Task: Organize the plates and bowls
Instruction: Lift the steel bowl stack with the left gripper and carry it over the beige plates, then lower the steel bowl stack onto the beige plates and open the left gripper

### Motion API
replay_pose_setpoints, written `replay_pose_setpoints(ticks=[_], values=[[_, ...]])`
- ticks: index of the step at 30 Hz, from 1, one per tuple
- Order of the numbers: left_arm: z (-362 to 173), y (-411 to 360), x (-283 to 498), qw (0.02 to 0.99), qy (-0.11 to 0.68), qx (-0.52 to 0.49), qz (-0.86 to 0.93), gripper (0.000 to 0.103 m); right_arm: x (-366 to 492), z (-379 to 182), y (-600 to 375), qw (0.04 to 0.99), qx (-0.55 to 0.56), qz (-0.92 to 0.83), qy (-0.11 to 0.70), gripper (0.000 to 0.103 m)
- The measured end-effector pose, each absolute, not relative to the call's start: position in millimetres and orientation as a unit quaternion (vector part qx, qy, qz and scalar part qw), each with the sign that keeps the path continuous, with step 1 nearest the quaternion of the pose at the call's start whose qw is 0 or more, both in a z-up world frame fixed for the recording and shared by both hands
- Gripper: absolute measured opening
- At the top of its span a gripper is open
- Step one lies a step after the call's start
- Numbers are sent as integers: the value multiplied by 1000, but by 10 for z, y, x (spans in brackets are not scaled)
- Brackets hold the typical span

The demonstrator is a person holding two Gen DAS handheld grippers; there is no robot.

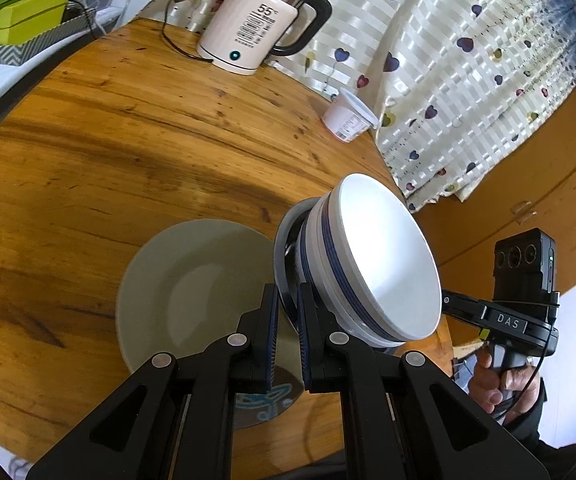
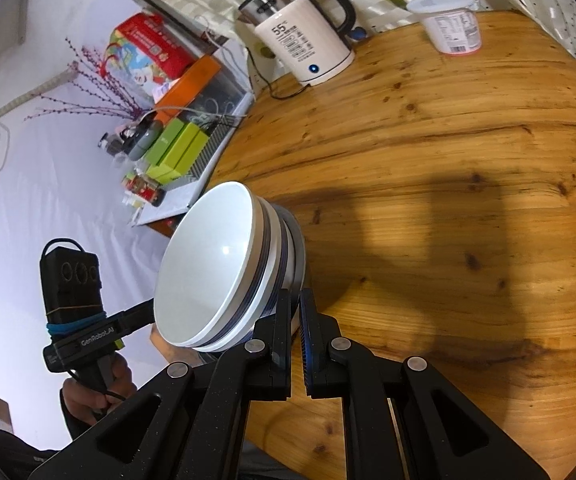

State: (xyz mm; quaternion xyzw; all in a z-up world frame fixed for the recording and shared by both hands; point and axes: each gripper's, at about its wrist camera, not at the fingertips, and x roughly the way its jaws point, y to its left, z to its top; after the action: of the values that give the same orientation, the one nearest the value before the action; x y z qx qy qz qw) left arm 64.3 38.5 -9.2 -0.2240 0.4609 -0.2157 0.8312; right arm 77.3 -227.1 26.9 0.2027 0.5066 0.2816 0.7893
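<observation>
Both wrist cameras look steeply down, close, sharing the stacked bowls [image 1: 368, 264] [image 2: 224, 272].

Between the black fingers of the left gripper [image 1: 288, 300] a plate [image 1: 282, 252] is showing a grey rim, and the bowls [image 1: 372, 260] stacked on it, just right of those jaws, are gleaming white with dark blue bands around their sides. Under the left jaws another plate [image 1: 192, 280] is lying pale grey-green, and a round mat [image 1: 264, 404] beneath it is showing brown with light blue swirls. The jaw pads are showing blue ribbing. Ahead of both jaws the table [image 1: 128, 140] is glowing orange-brown with dark knots and streaks. Far beyond, the kettle [image 2: 304, 44] is standing cream and steel with a black handle, the tub [image 2: 452, 24] is white, and the cloth [image 1: 468, 60] is cream-checked with purple hearts. Left of the right gripper [image 2: 294, 312], boxes [image 2: 176, 148] are showing lime green.
</observation>
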Motion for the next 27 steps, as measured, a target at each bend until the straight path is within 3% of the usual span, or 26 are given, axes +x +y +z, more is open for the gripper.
replay_pose_setpoints(ticks=[27], values=[[-222,899,454,834,464,-249,-164,8,836,59,-1745,762,186,312,536,7]])
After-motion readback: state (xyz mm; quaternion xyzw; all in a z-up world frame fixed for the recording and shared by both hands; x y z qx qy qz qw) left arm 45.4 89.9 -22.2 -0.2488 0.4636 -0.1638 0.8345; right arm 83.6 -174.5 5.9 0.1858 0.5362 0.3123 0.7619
